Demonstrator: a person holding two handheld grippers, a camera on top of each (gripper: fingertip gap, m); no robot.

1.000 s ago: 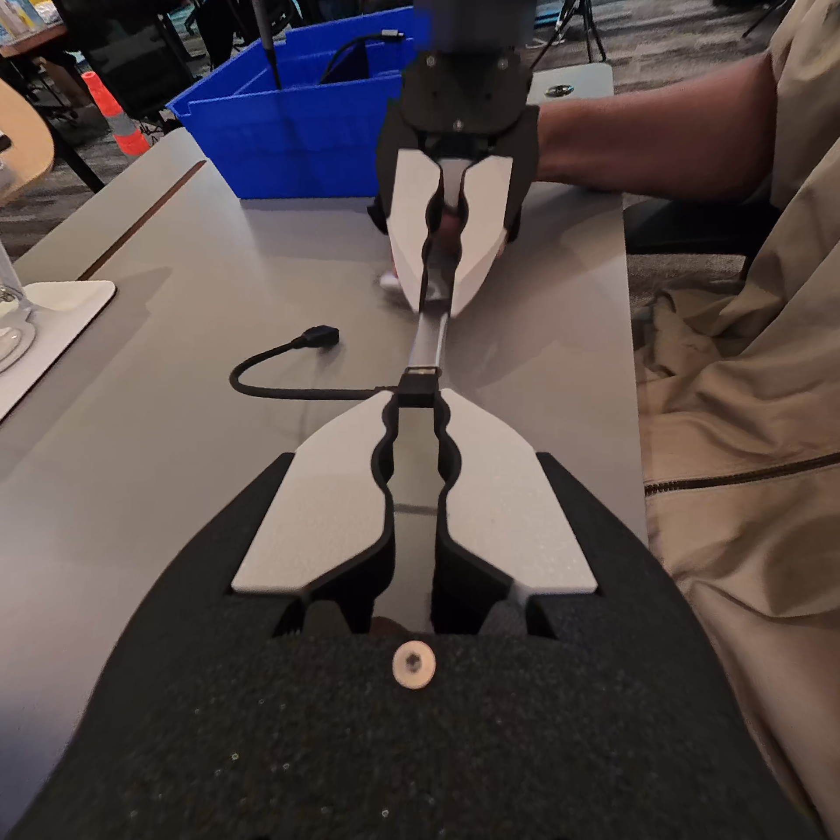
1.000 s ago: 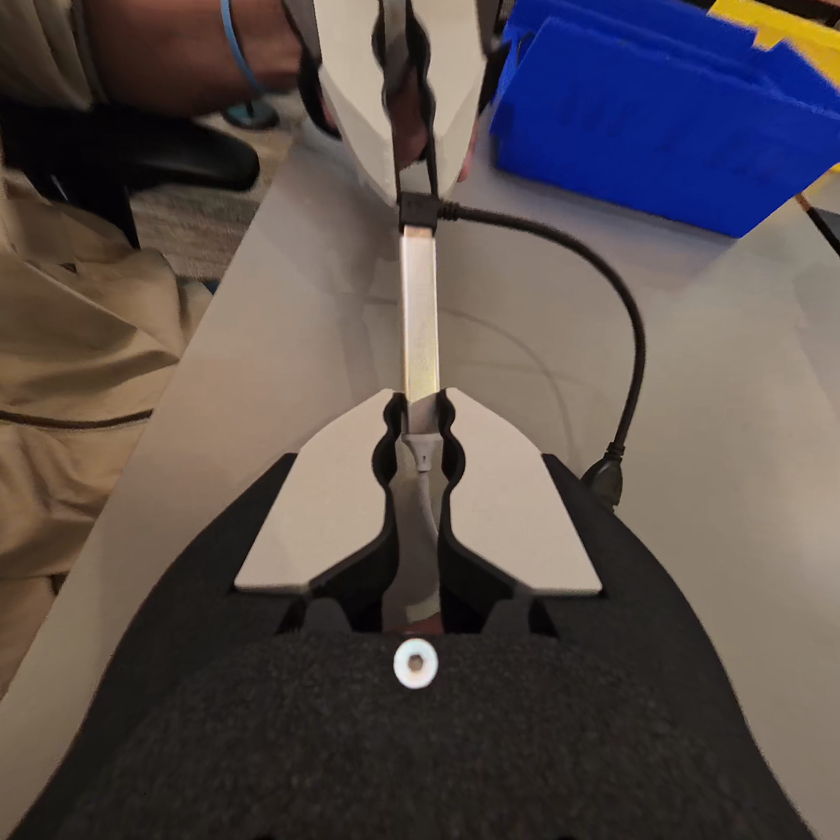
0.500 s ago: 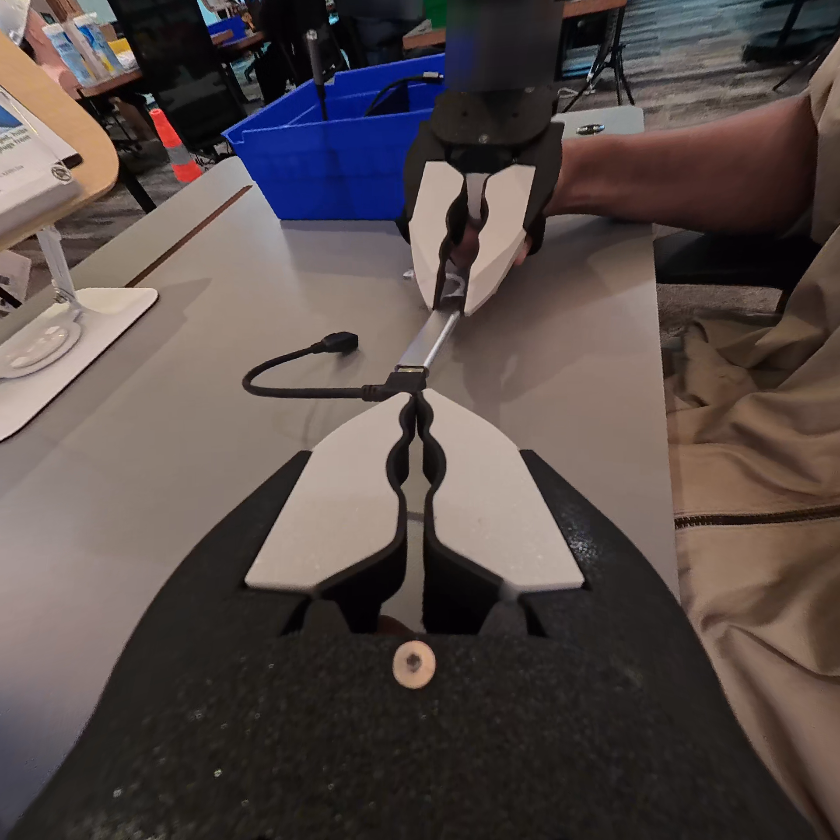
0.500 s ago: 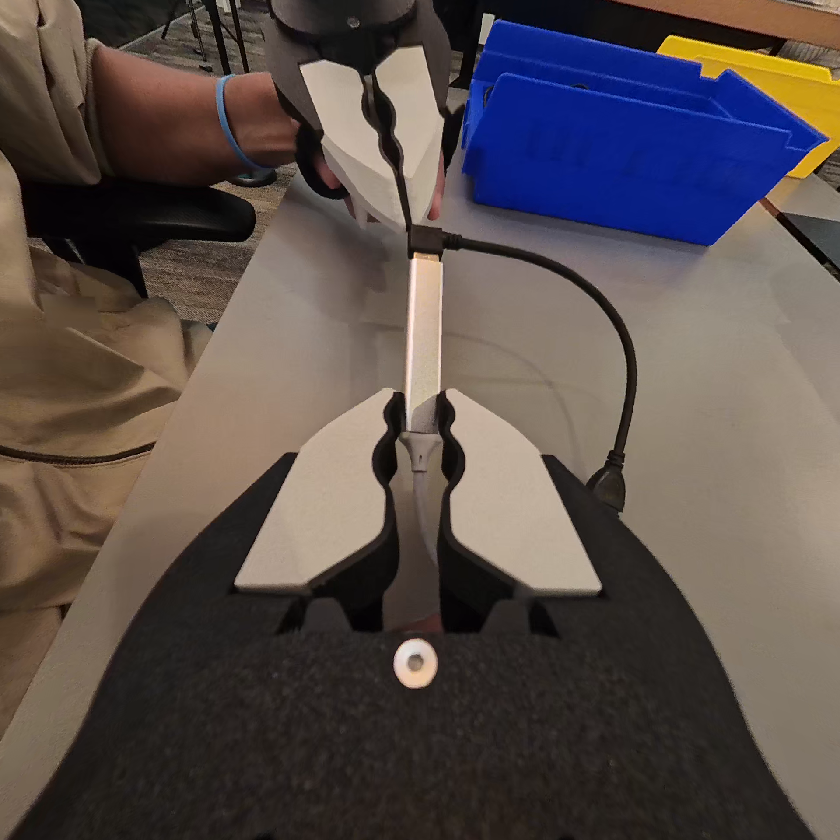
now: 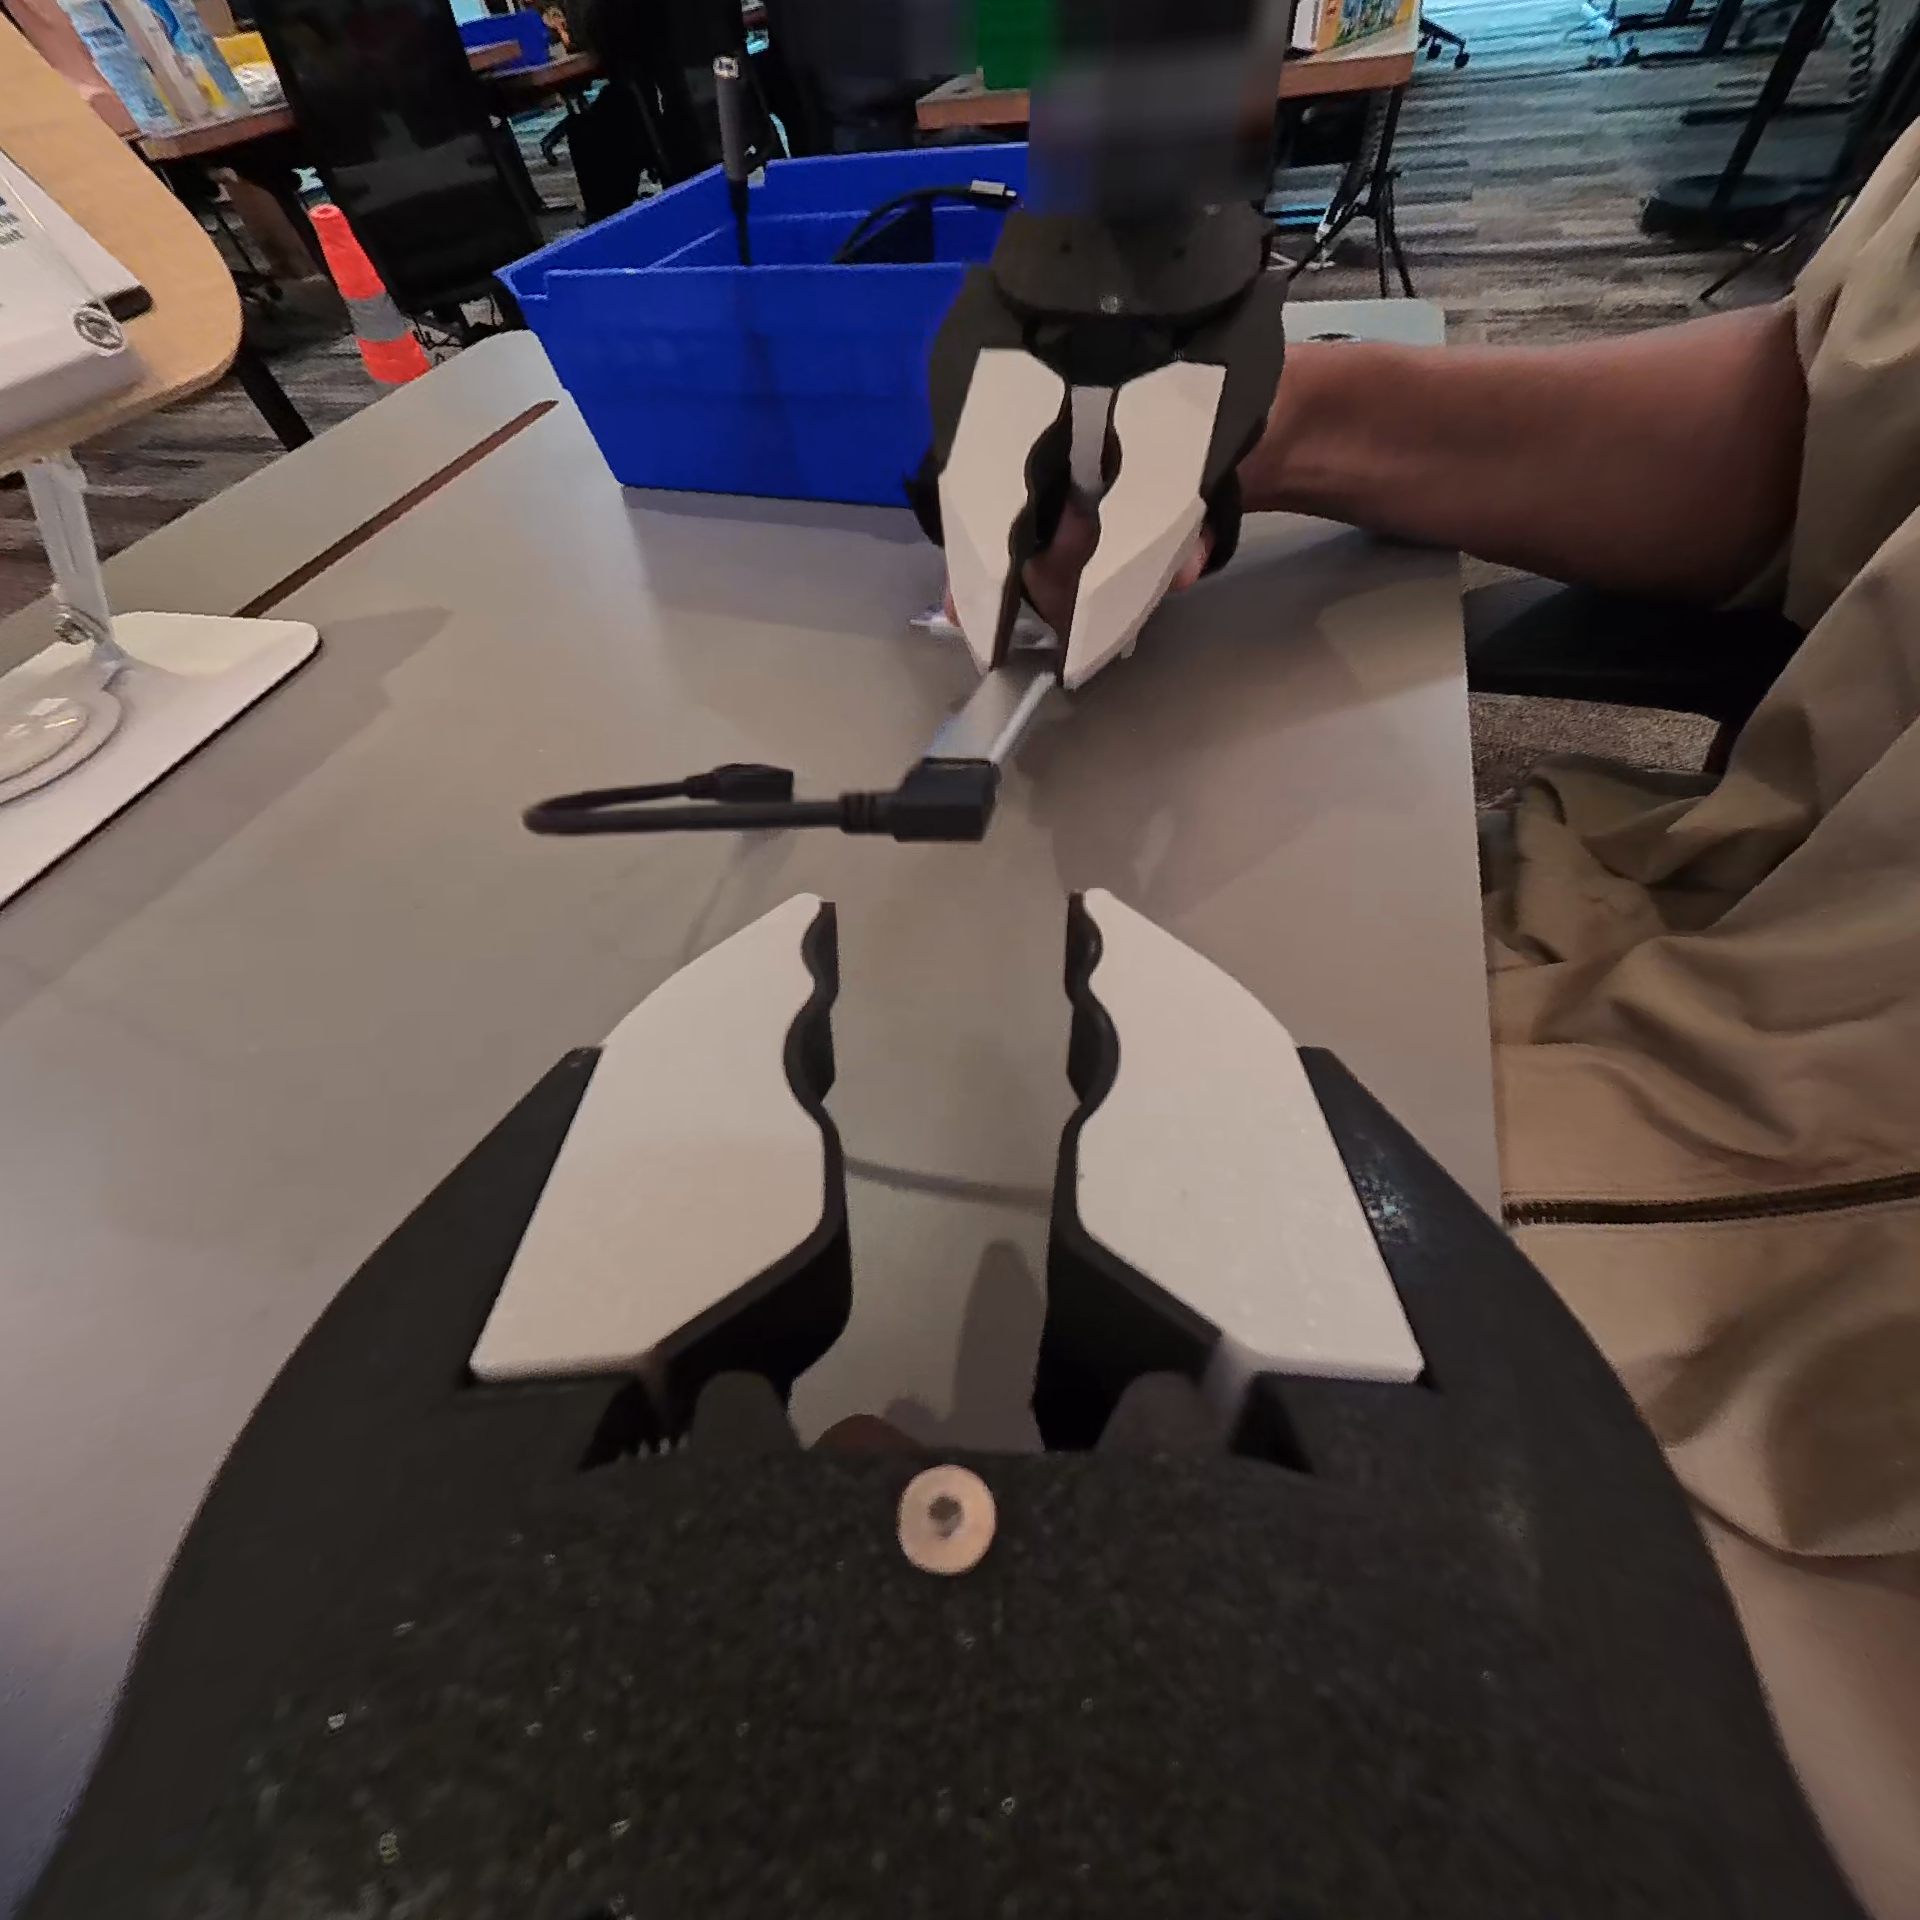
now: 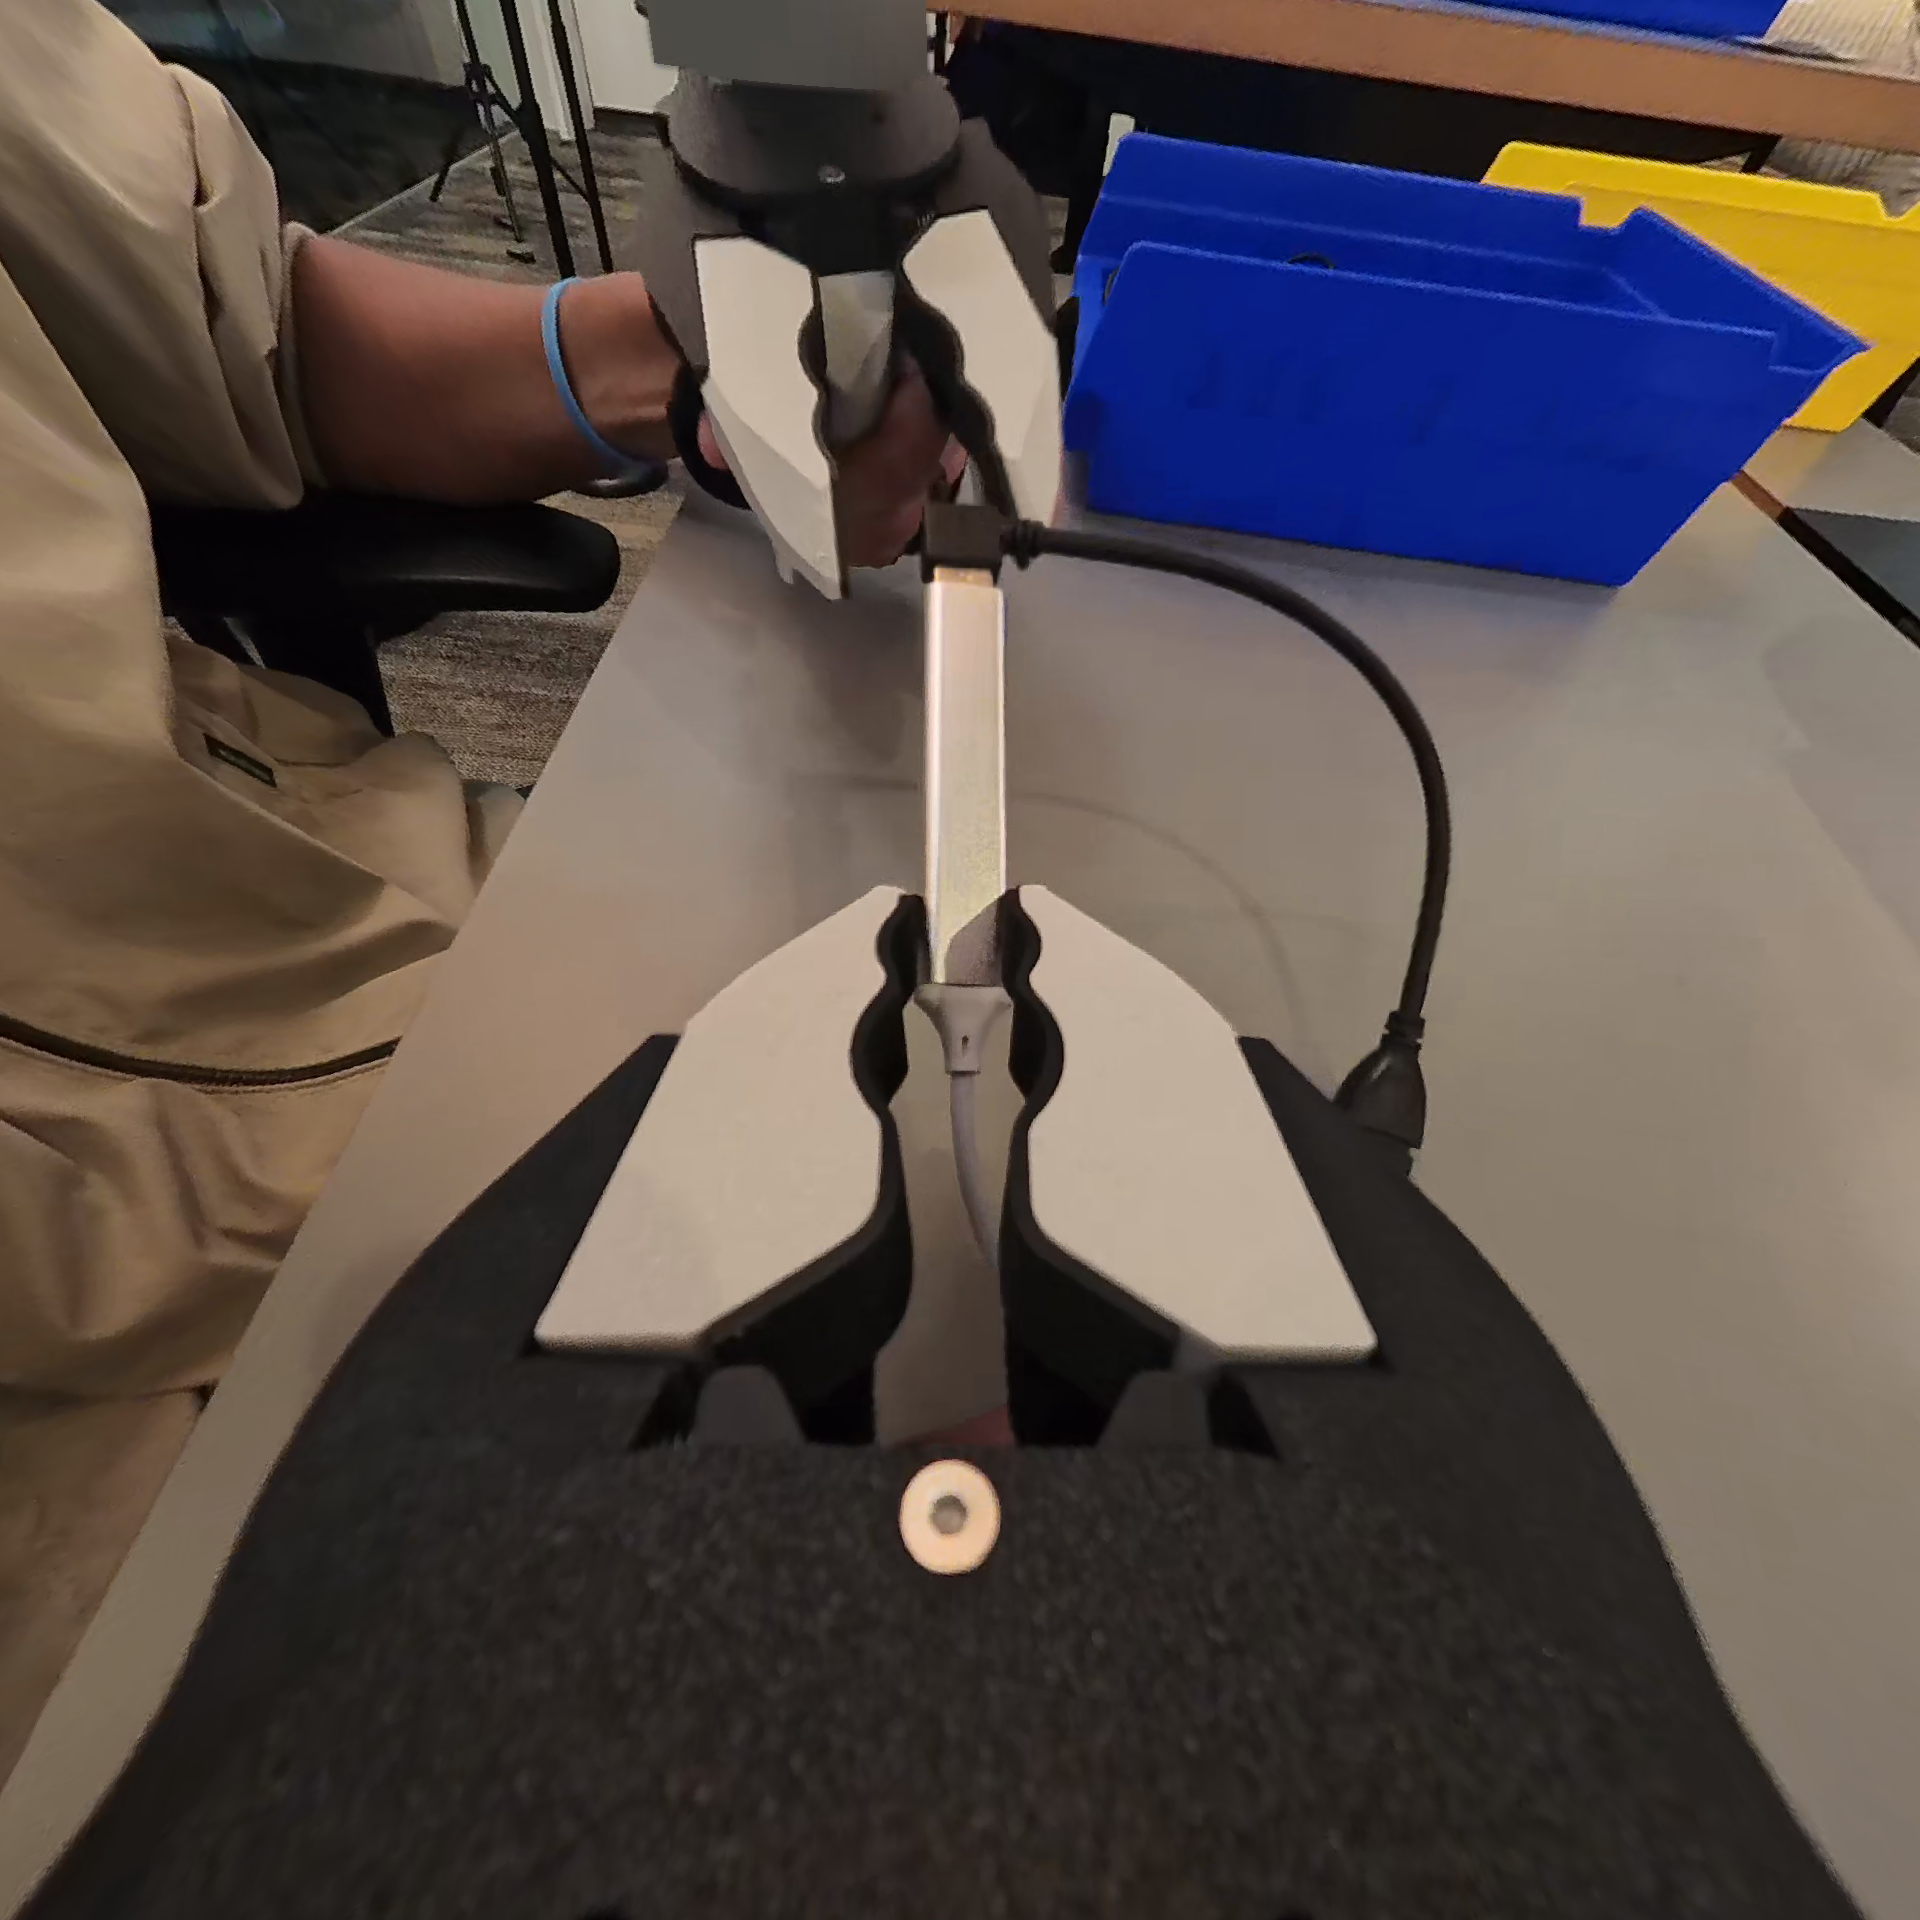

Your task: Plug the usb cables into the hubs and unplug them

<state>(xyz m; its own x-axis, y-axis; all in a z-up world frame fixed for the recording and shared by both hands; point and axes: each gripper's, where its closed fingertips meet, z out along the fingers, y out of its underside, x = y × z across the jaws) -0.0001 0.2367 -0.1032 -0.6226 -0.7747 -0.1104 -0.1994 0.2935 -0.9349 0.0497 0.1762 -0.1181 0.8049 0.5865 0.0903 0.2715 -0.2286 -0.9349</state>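
A: Start closest in. What is the right gripper [image 6: 961, 909] doing?

B: Its two white fingers are clamped on the near end of the silver hub [image 6: 964, 769], right where the hub's grey lead [image 6: 971, 1132] comes out and runs back between the fingers. The hub is held just above the grey table [image 6: 1558, 831], pointing straight away from the camera.

A: And at the hub's far end?

B: A black right-angle plug [image 6: 961, 535] is seated in it. From that plug the black usb cable [image 6: 1382, 707] arcs off to the right and curves back toward the camera, ending in a free black connector [image 6: 1382, 1091] beside the right gripper's body.

A: The left gripper [image 5: 948, 904]?

B: Its fingers stand wide apart with nothing between them. In the left wrist view the plug [image 5: 940, 800] sits a little beyond the fingertips, not touching them. In the right wrist view the same gripper [image 6: 925, 566] shows just behind the plug, jaws spread.

A: Does the cable touch the table?

B: I cannot tell; in the left view its loop [image 5: 665, 805] appears to hang just over the surface.

A: Farther back?

B: A blue bin [image 6: 1455, 395] stands on the table past the hub, with a yellow bin [image 6: 1766, 239] behind it. A person's forearm with a blue wristband [image 6: 566, 374] reaches in to the left gripper
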